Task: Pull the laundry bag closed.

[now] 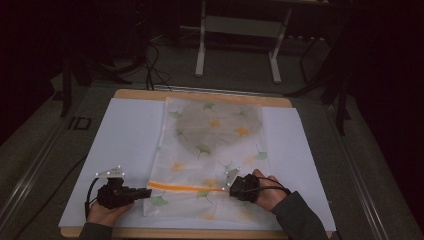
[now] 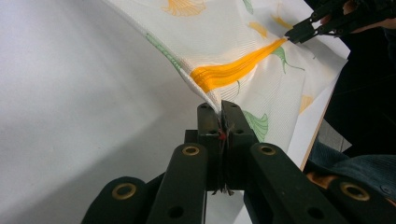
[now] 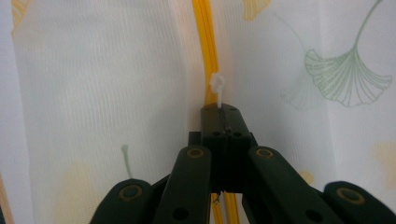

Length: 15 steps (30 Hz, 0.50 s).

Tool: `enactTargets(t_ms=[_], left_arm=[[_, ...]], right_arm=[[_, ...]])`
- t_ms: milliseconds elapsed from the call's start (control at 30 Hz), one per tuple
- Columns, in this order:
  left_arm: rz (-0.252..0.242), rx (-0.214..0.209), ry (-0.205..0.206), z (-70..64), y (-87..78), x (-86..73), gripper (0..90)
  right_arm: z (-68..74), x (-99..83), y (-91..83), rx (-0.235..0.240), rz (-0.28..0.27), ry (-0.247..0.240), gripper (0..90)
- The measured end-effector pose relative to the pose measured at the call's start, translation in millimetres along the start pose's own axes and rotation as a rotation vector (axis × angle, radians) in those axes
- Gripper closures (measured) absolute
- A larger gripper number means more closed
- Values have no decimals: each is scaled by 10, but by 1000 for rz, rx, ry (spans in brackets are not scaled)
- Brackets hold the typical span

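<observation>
mesh laundry bag [image 1: 212, 150], white with ginkgo-leaf print, lies flat on the white board [image 1: 125, 145], long axis running away from the person. a dark grey round item [image 1: 220, 125] shows through the mesh in the far half. the orange zipper [image 1: 180, 187] crosses the near end, between the two grippers.

left gripper [image 1: 148, 192]: jaws clenched on the bag's edge at the zipper's end; in the left gripper view the fabric corner [image 2: 210, 84] sits pinched right at the fingertips and peaks up off the board from there.

right gripper [image 1: 229, 184]: jaws closed on the small white zipper pull [image 3: 217, 88], which sticks out just beyond the fingertips, with the orange zipper line running straight ahead of and back under the jaws.

handling judgement:
- fabric looks thin, soft, very light; no stiffness. it tents wherever it is pinched and would bunch rather than slide as one piece.
- mesh is probably snag-prone; a hard tug at the pull could tear stitching or slip the tab out of the jaws, since the tab is small and smooth.
- the best hold seems to be the present one: one gripper anchoring the zipper's end seam, the other on the pull, keeping the zipper taut between the fingers so the slider runs without the cloth gathering ahead of it.
- the contents appear flat and soft, adding little weight.
</observation>
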State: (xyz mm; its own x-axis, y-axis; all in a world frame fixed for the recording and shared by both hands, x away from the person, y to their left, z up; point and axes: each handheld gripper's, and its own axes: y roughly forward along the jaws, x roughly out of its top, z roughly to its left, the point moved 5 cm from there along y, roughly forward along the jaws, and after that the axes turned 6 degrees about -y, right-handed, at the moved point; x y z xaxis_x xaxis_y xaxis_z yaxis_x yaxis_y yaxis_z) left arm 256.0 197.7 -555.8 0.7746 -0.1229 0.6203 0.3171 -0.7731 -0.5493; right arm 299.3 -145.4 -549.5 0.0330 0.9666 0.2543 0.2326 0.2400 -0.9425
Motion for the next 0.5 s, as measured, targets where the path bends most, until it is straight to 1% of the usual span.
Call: enactTargets(t_ms=[133,367,500], left_arm=[[0,0,-1,4,-3,-1,883],[2,3,-4,14,-4,-3,883],[3,4,-4,16,-1,-4,883]], right_arm=[[-12,-53,0,-1,3,9,900],[-24,-160,-20,-1,4,38,900],[-32,-208,-33,1,8,42,900]])
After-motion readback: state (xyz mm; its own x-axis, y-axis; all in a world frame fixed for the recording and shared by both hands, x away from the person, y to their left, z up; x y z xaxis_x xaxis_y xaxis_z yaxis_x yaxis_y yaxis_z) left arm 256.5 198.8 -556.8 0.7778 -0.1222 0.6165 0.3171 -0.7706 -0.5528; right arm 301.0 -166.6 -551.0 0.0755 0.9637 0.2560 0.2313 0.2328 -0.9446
